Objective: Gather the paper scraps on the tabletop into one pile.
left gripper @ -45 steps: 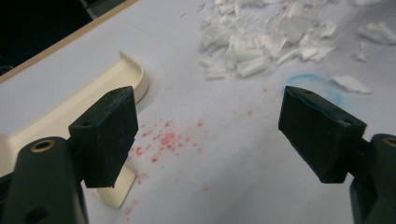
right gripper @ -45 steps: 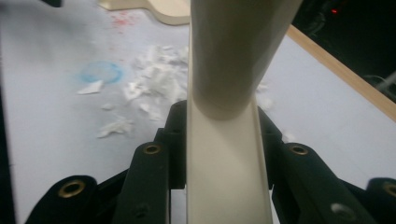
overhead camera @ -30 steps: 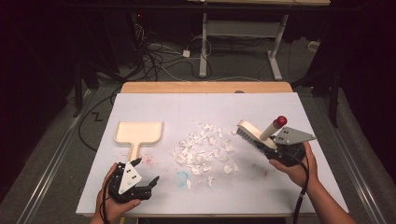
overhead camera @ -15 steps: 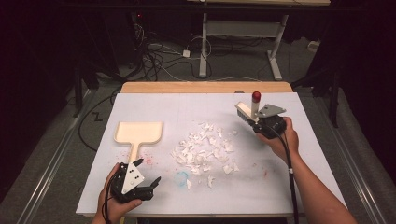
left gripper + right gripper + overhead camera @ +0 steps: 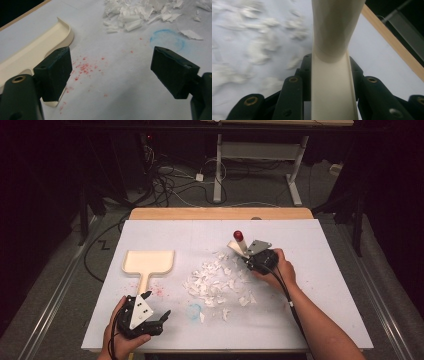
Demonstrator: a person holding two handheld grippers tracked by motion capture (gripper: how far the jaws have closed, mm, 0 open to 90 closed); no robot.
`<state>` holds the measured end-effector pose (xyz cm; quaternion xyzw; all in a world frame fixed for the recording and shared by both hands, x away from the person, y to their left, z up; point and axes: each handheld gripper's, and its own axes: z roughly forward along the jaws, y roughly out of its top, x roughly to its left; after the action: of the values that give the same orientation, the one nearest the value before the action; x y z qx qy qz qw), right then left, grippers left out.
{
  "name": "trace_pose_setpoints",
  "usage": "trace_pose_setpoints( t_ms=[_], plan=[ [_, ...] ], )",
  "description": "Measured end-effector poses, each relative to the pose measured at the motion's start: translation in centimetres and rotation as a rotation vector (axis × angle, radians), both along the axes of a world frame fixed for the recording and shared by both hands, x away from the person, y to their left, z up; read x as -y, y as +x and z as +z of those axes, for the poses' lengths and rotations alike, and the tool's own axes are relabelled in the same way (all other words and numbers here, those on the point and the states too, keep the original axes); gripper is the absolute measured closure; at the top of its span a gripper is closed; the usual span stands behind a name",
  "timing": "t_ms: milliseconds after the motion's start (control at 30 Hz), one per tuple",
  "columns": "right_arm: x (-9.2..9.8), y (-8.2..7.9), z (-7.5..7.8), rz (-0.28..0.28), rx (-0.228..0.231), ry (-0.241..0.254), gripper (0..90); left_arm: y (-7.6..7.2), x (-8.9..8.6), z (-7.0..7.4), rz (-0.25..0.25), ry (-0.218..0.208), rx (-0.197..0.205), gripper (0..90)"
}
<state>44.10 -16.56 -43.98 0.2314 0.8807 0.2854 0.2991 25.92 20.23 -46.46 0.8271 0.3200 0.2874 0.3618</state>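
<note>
Right tongs clenched on brush at far-right edge of scraps; dustpan beyond released left tongs.

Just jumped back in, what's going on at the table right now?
A person is sweeping up torn paper. The right claw is shut on the cream handle of a small brush with a red tip, held at the far right edge of the paper scraps. The left claw rests open near the table's front edge, just short of the cream dustpan, which lies untouched to the left of the scraps.
</note>
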Motion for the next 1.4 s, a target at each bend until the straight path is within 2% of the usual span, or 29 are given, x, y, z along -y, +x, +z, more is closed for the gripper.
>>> trace_pose_setpoints(
  t_ms=[133,300,433,467,567,667,733,800,867,967,1167,1300,1333,1400],
  plan=[
    [-0.9,-2.9,-0.2,0.119,-0.002,-0.014,68.0,0.0,0.1,0.0,-0.004,0.006,-0.003,16.5],
    [-0.8,-6.4,0.4,0.218,-0.02,0.004,68.0,0.0,0.2,0.0,-0.009,0.009,-0.006,16.5],
    [-0.7,-8.4,1.2,0.26,-0.017,0.004,68.1,0.0,0.3,0.0,-0.01,0.011,-0.009,16.5],
    [-0.6,-8.7,1.5,0.266,-0.004,0.002,68.1,-0.1,0.4,-0.1,-0.009,0.008,-0.021,16.5],
    [-0.3,-8.8,2.5,0.265,0.024,0.024,68.1,-0.1,0.5,-0.1,-0.013,0.012,-0.023,16.5],
    [0.1,-7.8,3.8,0.249,0.043,0.072,68.1,-0.2,0.6,-0.1,-0.014,0.011,-0.023,16.5],
    [0.1,-7.1,4.3,0.232,0.061,0.087,68.1,-0.2,0.5,-0.1,-0.014,0.009,-0.027,16.5],
    [0.0,-5.7,4.8,0.22,0.063,0.093,68.1,-0.2,0.5,-0.1,-0.016,0.015,-0.019,16.5],
    [-0.3,-3.9,5.1,0.184,0.073,0.108,68.1,-0.3,0.4,-0.1,-0.015,0.01,-0.019,16.5],
    [-0.9,-1.4,5.1,0.139,0.059,0.128,68.1,-0.3,0.3,0.0,-0.014,0.008,-0.016,16.5],
    [-3.1,3.4,3.5,0.079,0.027,0.127,68.1,-0.4,0.0,-0.1,-0.017,-0.002,-0.026,16.5],
    [-4.8,5.3,2.0,0.046,0.027,0.066,68.1,-0.3,-0.1,-0.1,-0.021,-0.004,-0.025,16.5],
    [-5.1,5.7,1.6,0.034,0.016,0.056,68.1,-0.3,-0.1,-0.1,-0.022,-0.004,-0.023,16.4],
    [-5.8,6.1,0.9,0.018,0.029,0.044,68.1,-0.5,-0.1,-0.1,-0.026,-0.001,-0.019,16.5]
  ],
)
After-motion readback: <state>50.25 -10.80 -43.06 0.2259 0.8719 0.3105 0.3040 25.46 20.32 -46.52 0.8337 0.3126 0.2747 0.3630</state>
